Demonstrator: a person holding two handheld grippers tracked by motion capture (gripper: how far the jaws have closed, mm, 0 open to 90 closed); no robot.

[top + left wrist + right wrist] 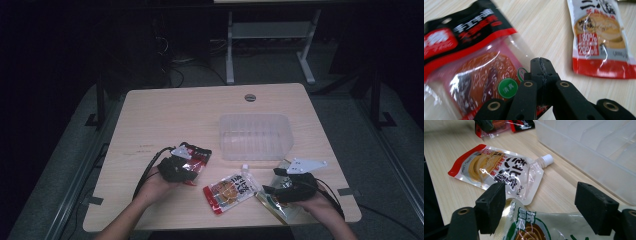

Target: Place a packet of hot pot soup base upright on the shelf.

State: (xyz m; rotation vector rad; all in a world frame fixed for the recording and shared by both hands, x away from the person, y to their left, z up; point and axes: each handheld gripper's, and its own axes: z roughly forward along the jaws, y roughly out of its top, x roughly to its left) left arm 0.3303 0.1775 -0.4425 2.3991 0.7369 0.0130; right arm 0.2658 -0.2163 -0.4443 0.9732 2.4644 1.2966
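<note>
From the high view, the left claw (186,161) rests on a red-and-black snack packet (198,157) on the pale wooden table (170,115), and the right claw (280,181) lies over a green-printed pouch (272,202) near the table's front edge. Between them lies a white spouted pouch (230,191) with a red bottom band. A clear plastic tub (255,136) stands just behind it.

In the left gripper view, the left claw (541,65) has its jaws pressed fully together, with the lower edge of the snack packet (474,67) running under them; whether the film is pinched is unclear. A green round sticker and white characters mark that packet. The spouted pouch (599,37) shows "80%" and "20%" in red boxes.

In the right gripper view, the right claw (544,205) stands wide open, its pads either side of the green-printed pouch (541,227), not pressing it. The spouted pouch (499,170) lies beyond, its white cap toward the tub (594,152).
</note>
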